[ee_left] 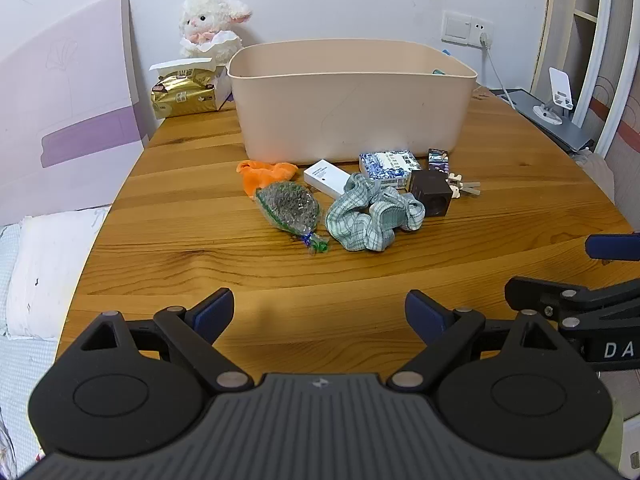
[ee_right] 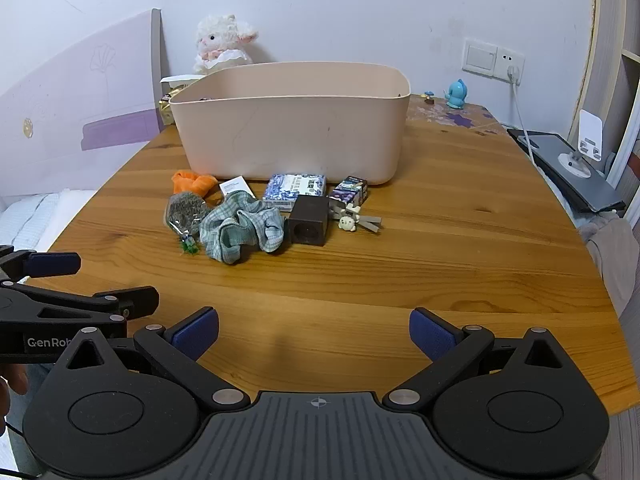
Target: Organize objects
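Both grippers, left (ee_left: pixel 319 314) and right (ee_right: pixel 314 334), are held spread apart and empty above the wooden table (ee_left: pixel 192 240); small clutter is piled before a beige bin (ee_left: pixel 352 100).

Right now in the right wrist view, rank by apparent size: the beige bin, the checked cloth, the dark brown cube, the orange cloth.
Largest to smallest:
1. beige bin, by far
2. checked cloth
3. dark brown cube
4. orange cloth, close to the cube and partly hidden, so the last two are uncertain.
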Motion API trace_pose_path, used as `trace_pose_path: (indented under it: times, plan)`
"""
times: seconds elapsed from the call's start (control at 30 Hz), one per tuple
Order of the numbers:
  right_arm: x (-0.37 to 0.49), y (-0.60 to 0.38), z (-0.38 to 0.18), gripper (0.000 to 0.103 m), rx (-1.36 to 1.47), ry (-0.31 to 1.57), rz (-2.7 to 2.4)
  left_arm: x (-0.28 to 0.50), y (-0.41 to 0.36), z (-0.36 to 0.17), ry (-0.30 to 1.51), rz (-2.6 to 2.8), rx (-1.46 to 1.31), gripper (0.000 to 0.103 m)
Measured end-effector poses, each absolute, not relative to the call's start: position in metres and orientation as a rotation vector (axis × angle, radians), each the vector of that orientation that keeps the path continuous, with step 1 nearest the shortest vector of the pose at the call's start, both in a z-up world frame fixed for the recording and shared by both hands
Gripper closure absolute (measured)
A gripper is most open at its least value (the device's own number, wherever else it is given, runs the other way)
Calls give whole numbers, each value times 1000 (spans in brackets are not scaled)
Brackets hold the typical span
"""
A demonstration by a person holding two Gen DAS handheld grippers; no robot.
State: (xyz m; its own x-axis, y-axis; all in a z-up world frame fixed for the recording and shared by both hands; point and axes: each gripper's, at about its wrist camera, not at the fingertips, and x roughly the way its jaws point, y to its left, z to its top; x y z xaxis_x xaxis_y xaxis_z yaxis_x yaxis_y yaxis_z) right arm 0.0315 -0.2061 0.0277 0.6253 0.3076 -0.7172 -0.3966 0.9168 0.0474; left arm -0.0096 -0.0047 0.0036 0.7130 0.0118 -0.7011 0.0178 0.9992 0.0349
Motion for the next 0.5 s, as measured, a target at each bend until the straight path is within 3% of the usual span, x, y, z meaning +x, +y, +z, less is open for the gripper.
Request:
trace_pose_path:
  times: [0.5]
  plan:
    - [32, -206, 27, 0, -114, 791, 405, -9, -7, 6, 762, -8, 59, 10]
